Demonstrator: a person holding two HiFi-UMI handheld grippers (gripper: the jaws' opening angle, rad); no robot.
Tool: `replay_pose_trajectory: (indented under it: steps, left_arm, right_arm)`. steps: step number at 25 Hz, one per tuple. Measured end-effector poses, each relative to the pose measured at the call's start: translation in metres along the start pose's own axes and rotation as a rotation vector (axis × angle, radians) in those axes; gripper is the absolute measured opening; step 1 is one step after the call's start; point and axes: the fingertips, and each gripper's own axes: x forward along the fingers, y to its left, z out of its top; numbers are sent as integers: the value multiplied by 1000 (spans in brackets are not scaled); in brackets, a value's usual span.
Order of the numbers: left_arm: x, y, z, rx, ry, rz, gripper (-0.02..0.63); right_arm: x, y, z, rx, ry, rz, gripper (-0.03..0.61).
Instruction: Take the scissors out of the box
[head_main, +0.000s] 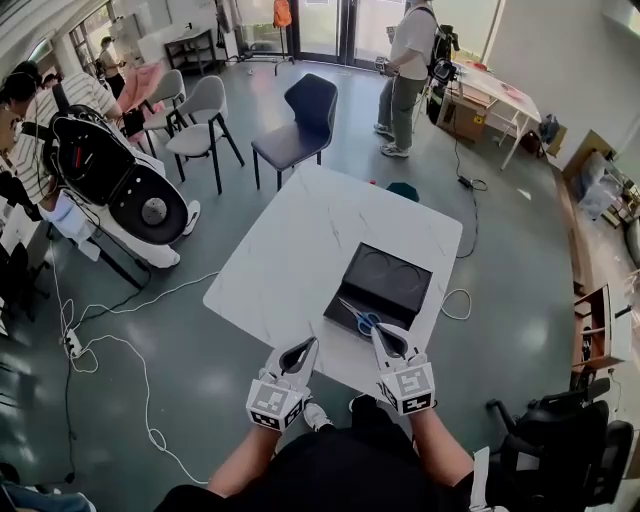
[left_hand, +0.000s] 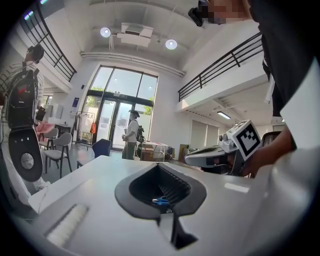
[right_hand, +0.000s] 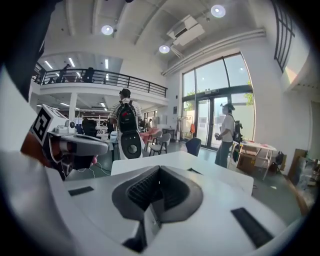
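An open black box (head_main: 385, 278) lies on the white table (head_main: 300, 235), towards its near right edge. Blue-handled scissors (head_main: 358, 316) rest at the box's near end, and a bit of blue (left_hand: 161, 201) shows between the jaws in the left gripper view. My right gripper (head_main: 377, 328) hovers just right of the scissor handles, its jaw tips together and nothing held. My left gripper (head_main: 312, 342) sits at the table's near edge, left of the box, tips also meeting and empty. Each gripper view shows its own closed tips (left_hand: 157, 166) (right_hand: 160, 168) and the other gripper (left_hand: 220, 152) (right_hand: 75, 145) alongside.
A dark blue chair (head_main: 300, 118) stands at the table's far side, with grey chairs (head_main: 200, 115) to its left. A person (head_main: 405, 65) stands further back. A white machine (head_main: 120, 180) and floor cables (head_main: 110, 340) are on the left, a black chair (head_main: 560, 440) on the near right.
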Motion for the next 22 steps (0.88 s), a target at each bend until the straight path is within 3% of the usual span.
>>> replay_pose_trajectory:
  steps: [11, 21, 22]
  left_arm:
    - [38, 11, -17, -12, 47, -33, 9]
    - [50, 15, -26, -27, 69, -38, 9]
    - [49, 17, -28, -30, 73, -33, 9]
  right_arm:
    - [41, -18, -64, 33, 259, 59, 8]
    - [78, -29, -126, -63, 543, 134, 11]
    - [81, -30, -133, -76, 575, 147, 45]
